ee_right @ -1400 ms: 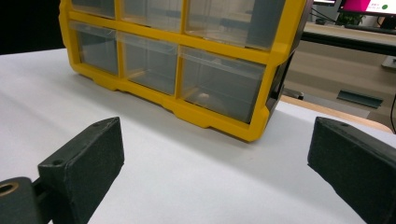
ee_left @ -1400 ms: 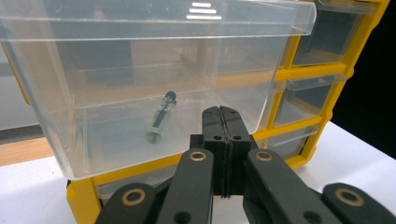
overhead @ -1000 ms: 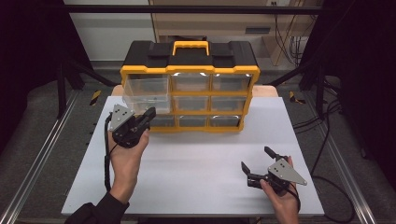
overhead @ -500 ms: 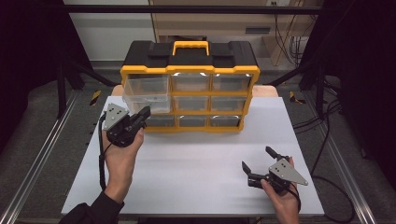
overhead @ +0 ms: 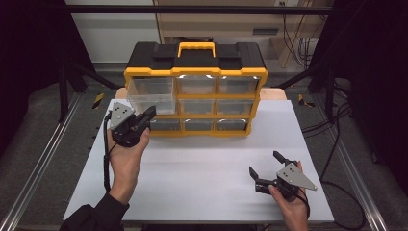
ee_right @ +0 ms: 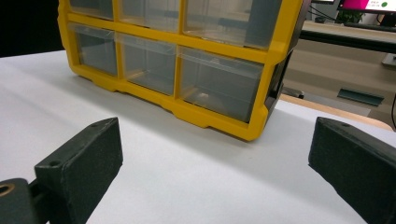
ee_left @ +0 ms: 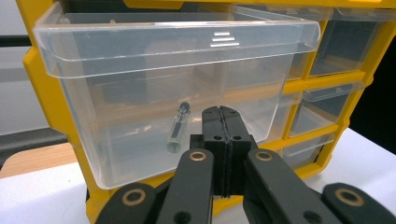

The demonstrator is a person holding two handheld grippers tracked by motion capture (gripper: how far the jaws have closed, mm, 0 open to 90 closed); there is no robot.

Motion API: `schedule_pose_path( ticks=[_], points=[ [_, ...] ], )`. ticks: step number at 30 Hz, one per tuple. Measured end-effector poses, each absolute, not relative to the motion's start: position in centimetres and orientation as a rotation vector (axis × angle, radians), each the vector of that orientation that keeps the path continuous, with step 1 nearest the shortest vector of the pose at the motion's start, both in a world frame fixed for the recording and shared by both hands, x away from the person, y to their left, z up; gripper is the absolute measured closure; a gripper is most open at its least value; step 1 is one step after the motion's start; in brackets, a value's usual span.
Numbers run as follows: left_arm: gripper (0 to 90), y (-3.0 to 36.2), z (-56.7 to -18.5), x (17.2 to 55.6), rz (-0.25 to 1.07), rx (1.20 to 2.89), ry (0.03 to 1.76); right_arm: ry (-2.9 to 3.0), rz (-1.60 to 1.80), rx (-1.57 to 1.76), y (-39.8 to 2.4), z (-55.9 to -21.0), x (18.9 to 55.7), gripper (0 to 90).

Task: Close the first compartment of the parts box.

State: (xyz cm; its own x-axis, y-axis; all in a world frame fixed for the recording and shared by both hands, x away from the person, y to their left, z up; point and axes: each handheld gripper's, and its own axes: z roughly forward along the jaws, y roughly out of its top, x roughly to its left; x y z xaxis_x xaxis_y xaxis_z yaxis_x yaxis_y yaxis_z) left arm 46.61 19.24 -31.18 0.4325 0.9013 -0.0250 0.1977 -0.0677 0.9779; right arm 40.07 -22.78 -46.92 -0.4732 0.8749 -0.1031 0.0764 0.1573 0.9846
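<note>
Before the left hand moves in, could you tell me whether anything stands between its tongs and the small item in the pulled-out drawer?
Yes: the drawer's clear front wall stands between the shut left tongs and the small item.

The high view looks forward and down from above the table's (overhead: 202, 168) near edge, the drawer cabinet (overhead: 195, 91) at its far side. The left gripper view sits close before the cabinet's pulled-out clear drawer (ee_left: 177, 93); the right gripper view faces its lower right corner from farther off.
</note>
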Motion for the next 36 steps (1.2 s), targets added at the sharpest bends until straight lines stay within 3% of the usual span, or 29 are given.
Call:
schedule_pose_path(
  ticks=[36],
  points=[
    [89.7,19.2,-30.6,48.1,0.803,1.580,1.010,1.710,1.382,0.897,-22.5,-46.9,40.0,2.4]
  ],
)
